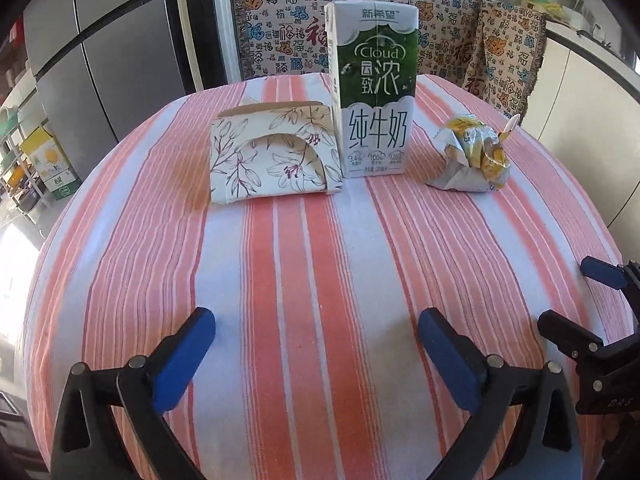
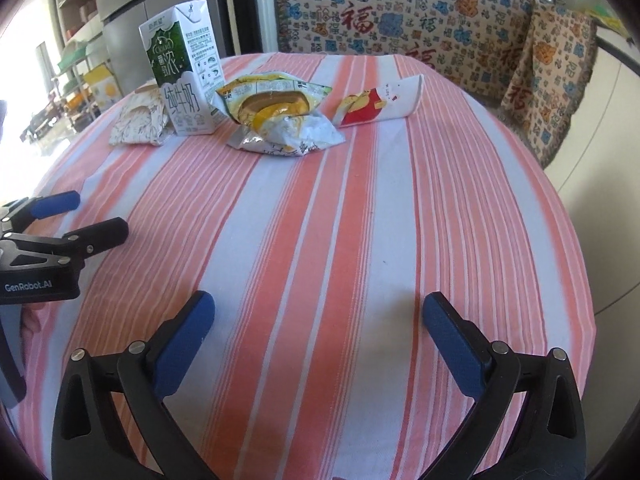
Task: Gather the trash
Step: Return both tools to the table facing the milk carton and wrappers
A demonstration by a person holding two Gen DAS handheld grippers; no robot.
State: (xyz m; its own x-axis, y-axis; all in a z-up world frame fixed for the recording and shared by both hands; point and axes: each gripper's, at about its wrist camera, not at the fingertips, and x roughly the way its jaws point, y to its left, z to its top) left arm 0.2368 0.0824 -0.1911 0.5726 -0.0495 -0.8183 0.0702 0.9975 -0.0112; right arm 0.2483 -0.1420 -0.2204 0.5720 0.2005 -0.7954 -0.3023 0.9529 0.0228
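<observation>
Four pieces of trash lie at the far end of the striped worktop, both tongs spread wide and holding nothing.

The milk carton point(image 1: 371, 92) stands upright as the landmark on the pink-and-white striped cloth of the worktop point(image 1: 320, 260). Just beside the carton on its left lies a flattened floral paper box point(image 1: 276, 156), its edge nearly touching the carton's base. To the carton's right, a little apart, sits a crumpled yellow snack wrapper point(image 2: 280, 116), and further right of that a paper cup point(image 2: 380, 106) lies on its side. The left tongs point(image 1: 316, 340) hover well short of the carton, blue pads apart and empty. The right tongs point(image 2: 318, 320) are likewise agape over bare cloth. Behind the carton hangs a patterned blanket point(image 1: 288, 20).
</observation>
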